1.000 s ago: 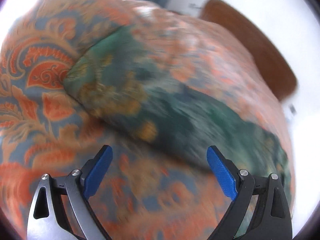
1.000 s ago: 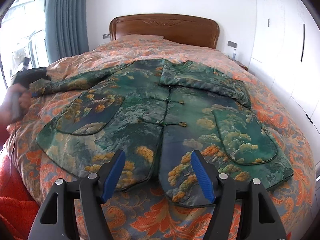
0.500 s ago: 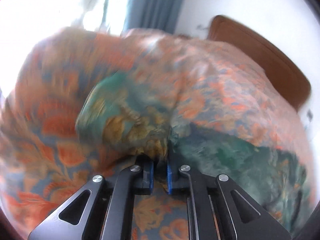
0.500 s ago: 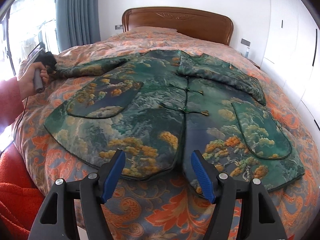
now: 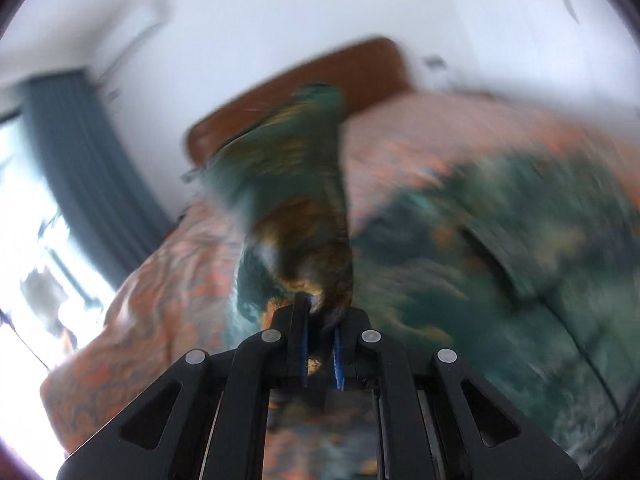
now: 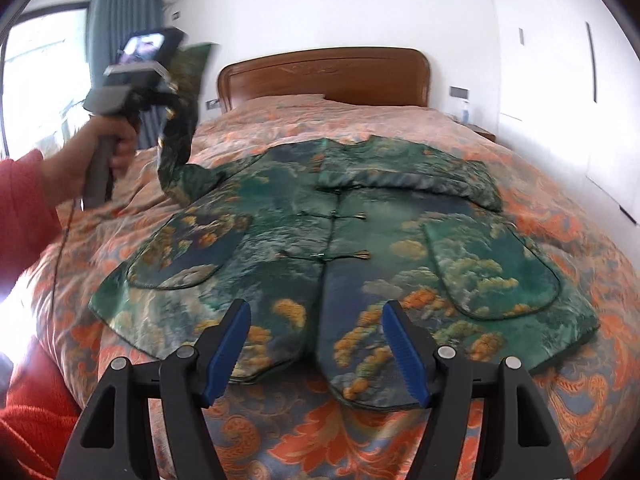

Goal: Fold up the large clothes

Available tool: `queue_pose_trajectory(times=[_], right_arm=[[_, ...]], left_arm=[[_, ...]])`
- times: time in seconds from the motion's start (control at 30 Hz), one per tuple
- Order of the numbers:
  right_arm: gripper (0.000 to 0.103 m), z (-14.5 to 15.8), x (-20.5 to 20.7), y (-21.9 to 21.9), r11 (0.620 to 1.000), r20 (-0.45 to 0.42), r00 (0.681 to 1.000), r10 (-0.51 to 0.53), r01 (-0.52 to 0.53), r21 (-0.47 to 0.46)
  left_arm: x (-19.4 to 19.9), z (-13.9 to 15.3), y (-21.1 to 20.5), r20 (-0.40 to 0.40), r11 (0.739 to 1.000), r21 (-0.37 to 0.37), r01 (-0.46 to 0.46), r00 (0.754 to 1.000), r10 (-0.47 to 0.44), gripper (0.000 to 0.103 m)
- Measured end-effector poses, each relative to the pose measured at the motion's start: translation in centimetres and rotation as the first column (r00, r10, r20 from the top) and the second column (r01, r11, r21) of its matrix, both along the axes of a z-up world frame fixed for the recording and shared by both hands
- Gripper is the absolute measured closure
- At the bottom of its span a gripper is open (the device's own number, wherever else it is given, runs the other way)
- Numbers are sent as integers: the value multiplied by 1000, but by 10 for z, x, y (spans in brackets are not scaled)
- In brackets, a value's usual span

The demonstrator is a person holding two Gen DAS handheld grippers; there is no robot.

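A large green brocade jacket with gold cloud patterns lies front up on the bed. Its right sleeve is folded across the chest. My left gripper is shut on the left sleeve and holds it lifted above the bed; in the right wrist view the raised sleeve hangs from it at the upper left. My right gripper is open and empty, hovering over the jacket's bottom hem.
The bed has an orange and blue patterned quilt and a wooden headboard. A window with blue curtains is at the left, white wardrobe doors at the right. My red-sleeved arm is at the left edge.
My left gripper closed on the left sleeve and lifted it high off the bed, swinging it toward the jacket body. My right gripper stayed open near the hem.
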State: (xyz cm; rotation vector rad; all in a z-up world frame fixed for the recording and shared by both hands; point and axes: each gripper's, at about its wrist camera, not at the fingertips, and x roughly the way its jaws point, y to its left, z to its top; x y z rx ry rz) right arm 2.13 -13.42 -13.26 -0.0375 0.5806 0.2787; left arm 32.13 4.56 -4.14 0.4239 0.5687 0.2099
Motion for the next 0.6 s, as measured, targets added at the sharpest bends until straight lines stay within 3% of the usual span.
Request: queue_pose_trajectory(times=[0.1,0.2,0.27,0.33,0.5,0.6], right_arm=[[33,1,-1,-13,999,5,1000,-31,31,24],[33,2,0,-23,998,6,999,-50,50,40],[33,2,2,-27,997,8,998,-61,61,40],[33,4,5,-33,996,8,997,-72,72,52],[33,22,30,-41,996,14,998,-57,56,66],[29,41,75,-37,990,-46,999,21,-14,140]], left_arm=[[10,-47,-38,-150,994,81,72,987,-59,85],[4,-75,-58,-224,985,122,123,970,-93,69],[-12,-85,-65,-227,980,131,149,967,-117,42],[-32,-86,-64,-205,980,118,161,969,-135,27],[-94,-81,-41,-183,992,27,120,977,-113,24],[-117,-81,-23,-166,997,-49,67,983,-74,23]])
